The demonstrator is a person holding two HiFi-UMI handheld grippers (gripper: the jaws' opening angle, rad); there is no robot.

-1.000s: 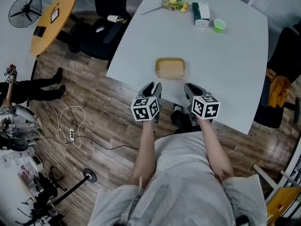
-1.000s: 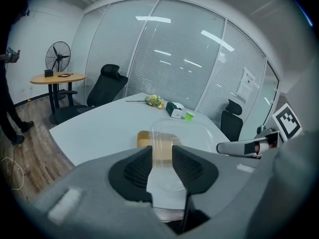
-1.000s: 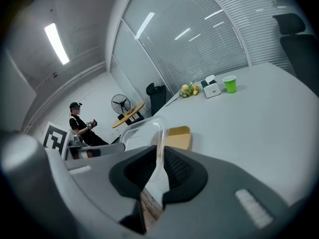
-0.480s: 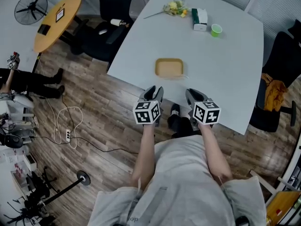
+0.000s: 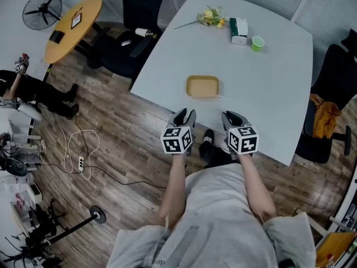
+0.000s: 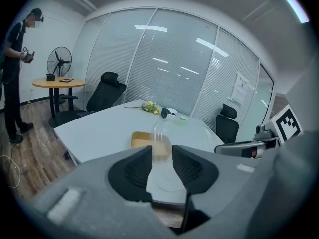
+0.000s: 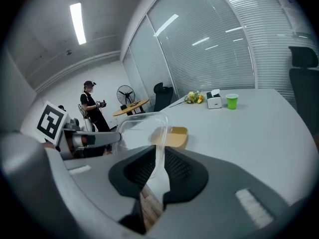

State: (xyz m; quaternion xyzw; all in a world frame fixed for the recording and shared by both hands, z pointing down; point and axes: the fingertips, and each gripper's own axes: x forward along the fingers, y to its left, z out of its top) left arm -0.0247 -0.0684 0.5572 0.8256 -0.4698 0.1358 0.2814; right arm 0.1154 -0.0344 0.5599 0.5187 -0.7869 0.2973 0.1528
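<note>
Two grippers in the head view: left gripper (image 5: 183, 116) and right gripper (image 5: 231, 118) were side by side at the near edge of the white table (image 5: 268, 88). What they carried could not be made out from above. A tan tray (image 5: 202, 86) lay on the table just ahead of them. Flowers (image 5: 209, 17), a small box (image 5: 239, 30) and a green cup (image 5: 257, 43) sat at the far end, well apart from the tray.

Left gripper view: the jaws were clamped on one rim of a clear plastic lid (image 6: 162, 136). The lid spread to the right, toward the right gripper (image 6: 256, 142). The tray (image 6: 141, 139) showed beyond it and partly through it.

Right gripper view: the jaws were pinched on the opposite rim of the same lid (image 7: 142, 128), with the left gripper (image 7: 75, 139) at its far side. The lid hung in the air between the two grippers, near the table edge and short of the tray (image 7: 175, 136). A person (image 7: 92, 111) stood by a fan (image 7: 125, 93) in the background.
</note>
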